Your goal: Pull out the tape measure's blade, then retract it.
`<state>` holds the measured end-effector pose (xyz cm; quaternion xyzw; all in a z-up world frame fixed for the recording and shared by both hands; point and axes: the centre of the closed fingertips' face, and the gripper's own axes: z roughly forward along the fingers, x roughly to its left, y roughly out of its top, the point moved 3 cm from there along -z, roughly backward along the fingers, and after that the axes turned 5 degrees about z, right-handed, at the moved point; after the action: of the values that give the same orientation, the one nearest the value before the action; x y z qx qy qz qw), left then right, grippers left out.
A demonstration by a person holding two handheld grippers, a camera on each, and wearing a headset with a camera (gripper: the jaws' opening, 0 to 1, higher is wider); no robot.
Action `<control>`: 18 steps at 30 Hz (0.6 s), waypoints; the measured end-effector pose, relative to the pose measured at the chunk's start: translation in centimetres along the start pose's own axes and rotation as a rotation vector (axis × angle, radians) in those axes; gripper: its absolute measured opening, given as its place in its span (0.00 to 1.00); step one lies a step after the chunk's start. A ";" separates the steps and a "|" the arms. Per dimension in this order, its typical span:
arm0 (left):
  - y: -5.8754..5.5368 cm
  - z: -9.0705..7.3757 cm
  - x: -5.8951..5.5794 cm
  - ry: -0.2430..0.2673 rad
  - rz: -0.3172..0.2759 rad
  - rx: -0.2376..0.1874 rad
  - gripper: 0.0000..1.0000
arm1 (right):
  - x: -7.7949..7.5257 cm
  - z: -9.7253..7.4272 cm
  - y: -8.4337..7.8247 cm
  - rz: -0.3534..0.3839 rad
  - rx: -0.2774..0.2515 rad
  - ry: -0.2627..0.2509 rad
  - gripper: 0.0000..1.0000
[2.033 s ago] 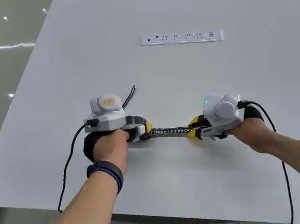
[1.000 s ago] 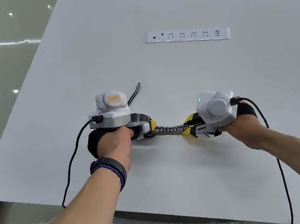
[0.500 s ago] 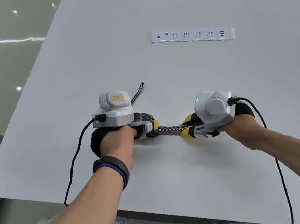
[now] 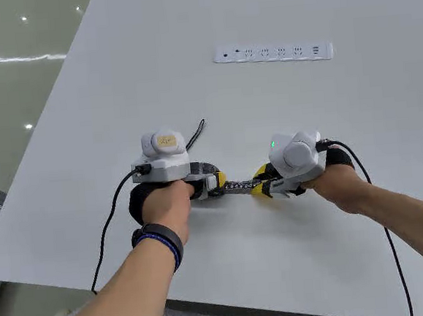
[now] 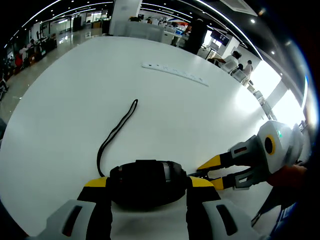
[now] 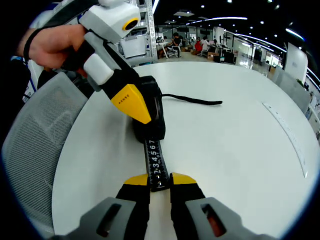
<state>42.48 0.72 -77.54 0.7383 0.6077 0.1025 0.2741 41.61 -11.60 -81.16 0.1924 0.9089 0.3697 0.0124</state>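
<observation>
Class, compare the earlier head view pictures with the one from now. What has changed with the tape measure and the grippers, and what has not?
The right gripper has moved toward the left gripper, so less blade shows between them. It is going back into the tape case. Nothing was let go: left stays shut on the tape case, right on the blade's end. The power strip has not moved.

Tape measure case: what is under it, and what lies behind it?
The case rests on the white table, held in the left gripper. Beyond it, in the left gripper view, a black strap trails across the table. The contact underneath is hidden by the case.
</observation>
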 end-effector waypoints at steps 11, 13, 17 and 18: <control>0.0 -0.2 -0.2 -0.001 -0.001 -0.001 0.56 | 0.2 0.5 0.4 -0.011 0.010 0.009 0.14; 0.0 -0.3 -0.2 -0.002 -0.001 -0.001 0.56 | 0.2 0.6 0.5 -0.012 0.011 0.010 0.14; 0.0 -0.3 -0.2 -0.004 0.000 0.000 0.56 | 0.3 0.7 0.7 -0.016 0.013 0.013 0.14; 0.0 -0.3 -0.2 -0.004 0.002 0.000 0.56 | 0.3 0.8 0.7 -0.014 0.014 0.013 0.14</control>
<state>42.28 0.64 -77.26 0.7391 0.6063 0.1013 0.2754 41.68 -10.51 -81.20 0.1835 0.9129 0.3645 0.0078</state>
